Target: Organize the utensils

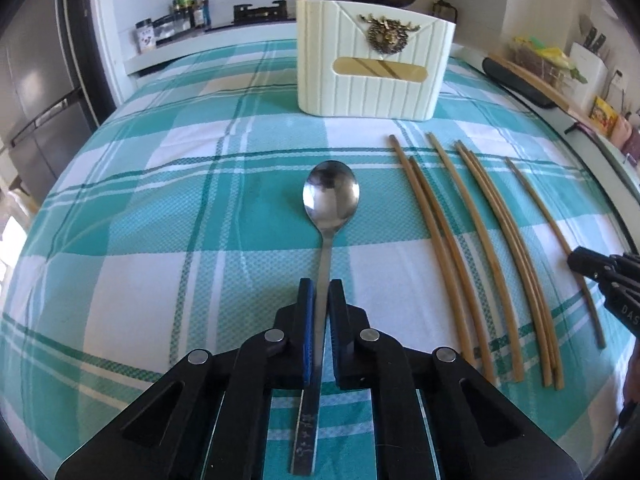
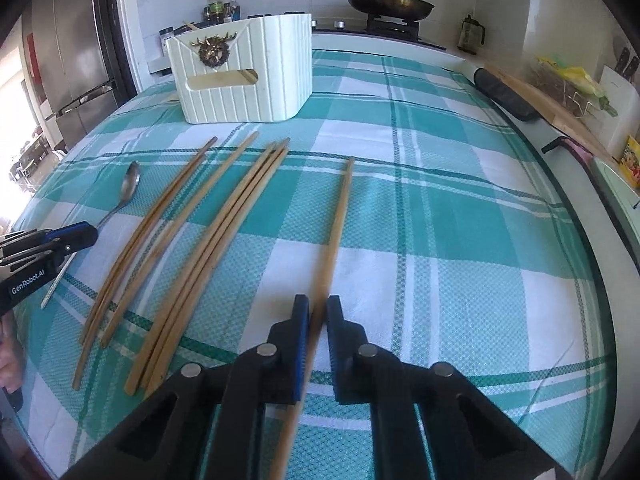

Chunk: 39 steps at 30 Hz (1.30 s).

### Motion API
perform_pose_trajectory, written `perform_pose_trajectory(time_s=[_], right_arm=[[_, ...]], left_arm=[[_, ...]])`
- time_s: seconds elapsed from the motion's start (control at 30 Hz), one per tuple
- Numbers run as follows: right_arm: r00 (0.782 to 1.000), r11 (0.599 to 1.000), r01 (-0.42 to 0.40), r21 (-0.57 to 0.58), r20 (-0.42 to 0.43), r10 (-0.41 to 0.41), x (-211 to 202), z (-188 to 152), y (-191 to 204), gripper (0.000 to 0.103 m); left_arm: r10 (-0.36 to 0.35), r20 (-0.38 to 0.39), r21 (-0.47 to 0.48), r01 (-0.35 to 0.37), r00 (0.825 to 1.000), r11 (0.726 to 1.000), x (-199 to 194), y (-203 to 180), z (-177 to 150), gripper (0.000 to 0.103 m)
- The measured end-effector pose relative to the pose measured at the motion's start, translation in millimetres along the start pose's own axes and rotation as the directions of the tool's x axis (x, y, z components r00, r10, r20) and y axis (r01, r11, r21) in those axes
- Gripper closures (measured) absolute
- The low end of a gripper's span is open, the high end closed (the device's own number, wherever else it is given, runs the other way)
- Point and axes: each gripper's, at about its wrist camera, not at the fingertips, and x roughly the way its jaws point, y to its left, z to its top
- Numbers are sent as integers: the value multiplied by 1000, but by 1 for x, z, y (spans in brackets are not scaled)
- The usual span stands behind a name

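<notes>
A steel spoon (image 1: 330,196) lies on the checked tablecloth, bowl pointing away. My left gripper (image 1: 322,286) is shut on the spoon's handle. In the right wrist view the spoon (image 2: 130,188) shows at far left with the left gripper (image 2: 80,236) on it. My right gripper (image 2: 318,304) is shut on a single wooden chopstick (image 2: 338,232) that points away from me. Several more chopsticks (image 2: 208,240) lie in a fan between the two grippers, also seen as chopsticks (image 1: 492,240) from the left. A cream ribbed utensil holder (image 1: 372,60) stands beyond, with a chopstick sticking out of it.
The table's glass edge (image 2: 592,264) curves along the right. A black roll and a wooden board (image 2: 520,92) lie beyond it. A stove with a pan (image 2: 390,2) and bottles (image 1: 188,8) stand on the counter behind. A fridge (image 2: 76,52) is at the left.
</notes>
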Motion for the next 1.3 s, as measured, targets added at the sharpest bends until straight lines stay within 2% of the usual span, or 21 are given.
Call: perform_pose_trajectory(time_s=[0.23, 0.37, 0.43, 0.47, 0.5, 0.53, 0.57, 0.67, 0.8, 1.0, 1.3], right_arm=[[991, 989, 132, 68, 5, -133, -9, -12, -38, 95], [989, 985, 148, 93, 5, -150, -14, -19, -56, 95], [992, 988, 117, 105, 31, -121, -18, -20, -60, 92], [993, 989, 105, 104, 36, -109, -19, -20, -60, 87], [994, 991, 94, 99, 36, -98, -19, -20, -61, 71], [996, 992, 79, 95, 43, -83, -19, -19, -62, 60], [995, 993, 74, 92, 52, -79, -19, -19, -63, 59], [998, 995, 64, 72, 23, -66, -11, -19, -64, 59], [998, 997, 54, 51, 19, -55, -5, -17, -65, 56], [998, 998, 52, 40, 25, -53, -3, -15, -66, 55], [999, 998, 42, 49, 27, -44, -3, -15, -68, 53]], left_arm=[[43, -8, -41, -43, 999, 998, -5, 40, -5, 97], [19, -14, -58, -20, 1000, 998, -6, 53, -5, 94], [11, -12, -60, -12, 1000, 998, -5, 54, -5, 81], [4, -9, -61, -4, 1000, 998, -5, 55, -5, 64], [1, -7, -64, -1, 1000, 998, -5, 55, -4, 43], [4, -4, -67, -4, 1000, 998, -4, 56, -4, 36], [6, -6, -67, -6, 1000, 998, -3, 56, -4, 30], [15, -15, -51, -16, 1000, 999, 2, 57, -2, 26], [46, -32, -17, -46, 998, 999, 8, 55, -1, 11], [54, -56, -34, -56, 997, 998, 14, 61, 2, 1], [55, -52, -32, -57, 997, 998, 14, 61, 1, 1]])
